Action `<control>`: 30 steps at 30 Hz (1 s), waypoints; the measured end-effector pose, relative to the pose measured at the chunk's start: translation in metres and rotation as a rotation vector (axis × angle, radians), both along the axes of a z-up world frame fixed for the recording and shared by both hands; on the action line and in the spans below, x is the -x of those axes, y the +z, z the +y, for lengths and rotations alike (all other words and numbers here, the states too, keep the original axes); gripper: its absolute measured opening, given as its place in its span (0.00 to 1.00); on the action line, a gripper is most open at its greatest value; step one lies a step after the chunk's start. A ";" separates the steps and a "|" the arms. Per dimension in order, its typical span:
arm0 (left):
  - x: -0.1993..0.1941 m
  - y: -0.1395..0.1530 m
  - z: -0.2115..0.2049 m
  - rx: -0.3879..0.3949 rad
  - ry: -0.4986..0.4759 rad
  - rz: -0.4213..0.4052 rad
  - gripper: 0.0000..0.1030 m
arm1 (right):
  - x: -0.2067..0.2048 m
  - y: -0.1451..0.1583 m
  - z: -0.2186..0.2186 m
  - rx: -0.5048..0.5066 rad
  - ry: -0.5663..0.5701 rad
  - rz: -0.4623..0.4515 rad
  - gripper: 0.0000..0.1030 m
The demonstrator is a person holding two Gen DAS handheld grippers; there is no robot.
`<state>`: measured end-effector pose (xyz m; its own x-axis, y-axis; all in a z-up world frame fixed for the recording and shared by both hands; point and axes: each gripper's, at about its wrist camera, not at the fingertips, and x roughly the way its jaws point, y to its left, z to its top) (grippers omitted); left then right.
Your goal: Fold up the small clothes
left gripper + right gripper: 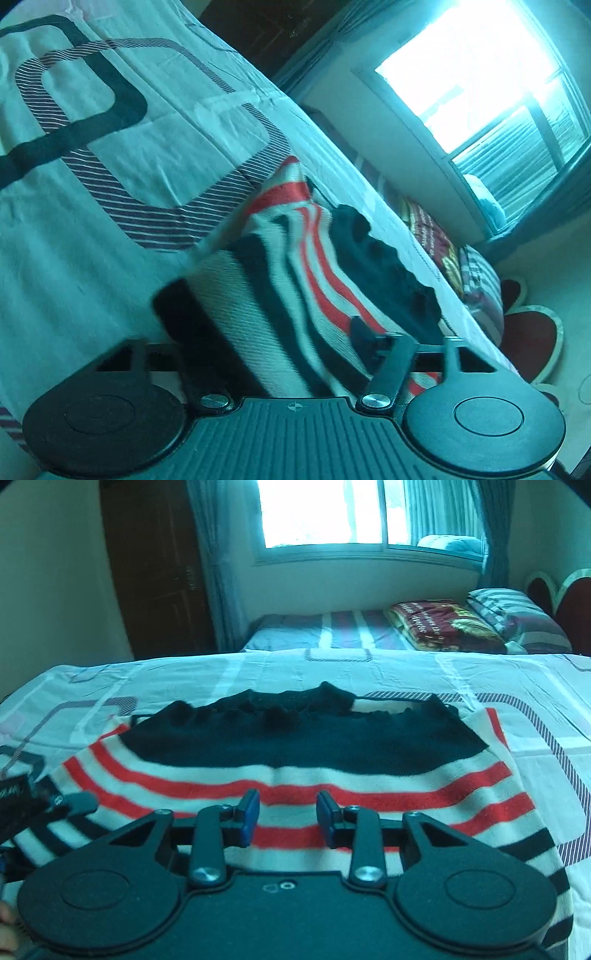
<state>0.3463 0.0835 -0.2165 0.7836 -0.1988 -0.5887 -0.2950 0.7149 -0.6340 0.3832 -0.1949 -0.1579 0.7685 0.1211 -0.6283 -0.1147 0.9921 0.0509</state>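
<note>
1. Striped sweater (295, 775) lies spread on the bed (480, 675), dark collar end twd the window, hem edge nearest the cameras.
2. Left gripper (284, 332): looks clamped on a raised flap of the sweater at its left edge, but fingers mostly hidden by cloth and blurred, so can't confirm.
3. Right gripper (286, 818): fingers apart, empty, just over the hem.
4. Step: prob. 1st fold starting. Next: right needs to pinch its edge, then both lift evenly across.

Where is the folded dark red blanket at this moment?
In the right wrist view, the folded dark red blanket lies on the far bed under the window, upper right, just left of the grey striped pillow.
</note>
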 end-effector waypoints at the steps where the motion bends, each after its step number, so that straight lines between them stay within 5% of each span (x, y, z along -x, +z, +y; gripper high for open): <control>1: 0.000 -0.002 0.004 0.002 0.010 0.006 0.40 | -0.003 -0.008 0.002 0.023 0.009 0.033 0.32; 6: -0.001 0.005 0.003 -0.004 0.022 -0.002 0.31 | -0.001 -0.021 0.014 0.131 0.055 0.025 0.33; 14: -0.007 0.078 -0.049 -0.271 -0.198 -0.248 0.26 | 0.008 -0.031 0.015 0.150 0.058 -0.028 0.34; 17: -0.018 0.097 -0.083 -0.302 -0.326 -0.312 0.25 | 0.007 -0.022 -0.002 0.051 0.047 -0.008 0.33; 19: -0.023 0.104 -0.110 -0.312 -0.408 -0.337 0.25 | 0.015 -0.008 -0.031 -0.068 -0.036 -0.023 0.21; 25: -0.018 0.087 -0.199 -0.308 -0.639 -0.304 0.25 | 0.054 0.024 -0.126 -0.159 -0.197 -0.073 0.33; 30: -0.008 0.067 -0.241 -0.461 -0.733 -0.237 0.25 | 0.069 0.022 -0.169 -0.240 -0.230 -0.001 0.37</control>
<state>0.3539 -0.1580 -0.1492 0.6643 -0.4806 -0.5725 0.4376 0.8710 -0.2234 0.3143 -0.3643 -0.1361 0.7933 0.0887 -0.6023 0.1109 0.9517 0.2863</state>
